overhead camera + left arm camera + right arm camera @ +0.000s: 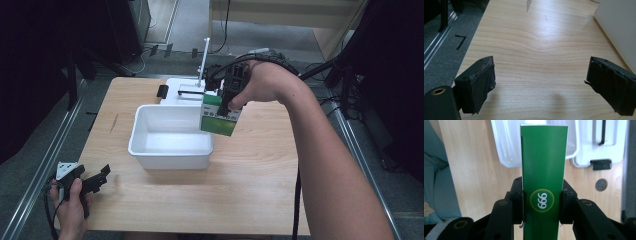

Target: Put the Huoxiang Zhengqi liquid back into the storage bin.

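A green and white box (218,115) hangs in the air over the right rim of a white bin (170,150). My right gripper (226,102) is shut on it from above. In the right gripper view the box (543,170) is a tall green face with a "999" badge, and both pads (517,202) press on its sides. My left gripper (100,176) rests at the table's near left corner in a hand. Its jaws stand wide apart (539,82) over bare wood with nothing between them.
A white stand (187,87) with an upright rod sits behind the bin, a small black block (162,91) at its left. The wooden table (250,185) has open space in front of and right of the bin. A round metal disc (601,185) lies on the wood.
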Demonstrator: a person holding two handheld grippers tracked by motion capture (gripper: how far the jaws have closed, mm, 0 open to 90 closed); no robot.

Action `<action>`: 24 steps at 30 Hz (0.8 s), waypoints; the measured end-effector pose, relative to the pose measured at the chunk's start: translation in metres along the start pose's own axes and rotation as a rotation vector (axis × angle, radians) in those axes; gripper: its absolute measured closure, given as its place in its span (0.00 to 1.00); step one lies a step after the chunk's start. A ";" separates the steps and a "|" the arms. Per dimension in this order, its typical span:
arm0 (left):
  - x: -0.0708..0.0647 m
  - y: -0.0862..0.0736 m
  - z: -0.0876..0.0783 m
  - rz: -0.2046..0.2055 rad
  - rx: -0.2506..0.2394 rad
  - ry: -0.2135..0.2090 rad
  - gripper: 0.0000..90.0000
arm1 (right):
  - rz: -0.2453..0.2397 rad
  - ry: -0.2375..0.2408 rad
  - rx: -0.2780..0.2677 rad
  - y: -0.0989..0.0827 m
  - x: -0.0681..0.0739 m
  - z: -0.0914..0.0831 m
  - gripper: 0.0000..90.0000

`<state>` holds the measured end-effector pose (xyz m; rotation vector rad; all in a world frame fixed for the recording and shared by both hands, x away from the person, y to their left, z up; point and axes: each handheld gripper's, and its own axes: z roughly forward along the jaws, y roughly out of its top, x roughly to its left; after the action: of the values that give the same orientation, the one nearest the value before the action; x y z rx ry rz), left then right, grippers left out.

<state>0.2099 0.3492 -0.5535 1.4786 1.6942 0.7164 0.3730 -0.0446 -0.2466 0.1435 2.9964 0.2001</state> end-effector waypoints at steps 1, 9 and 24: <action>0.000 0.000 0.000 0.000 0.000 0.000 0.10 | 0.000 0.000 0.000 0.000 0.000 0.000 0.72; 0.001 0.000 0.000 -0.007 0.003 -0.003 0.10 | -0.046 -0.009 -0.015 0.020 -0.002 0.004 0.72; 0.000 0.000 0.001 -0.008 0.002 -0.005 0.10 | -0.089 -0.004 -0.014 0.043 -0.003 0.021 0.72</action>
<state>0.2106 0.3496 -0.5536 1.4731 1.6968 0.7066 0.3823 0.0003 -0.2605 0.0094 2.9882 0.2112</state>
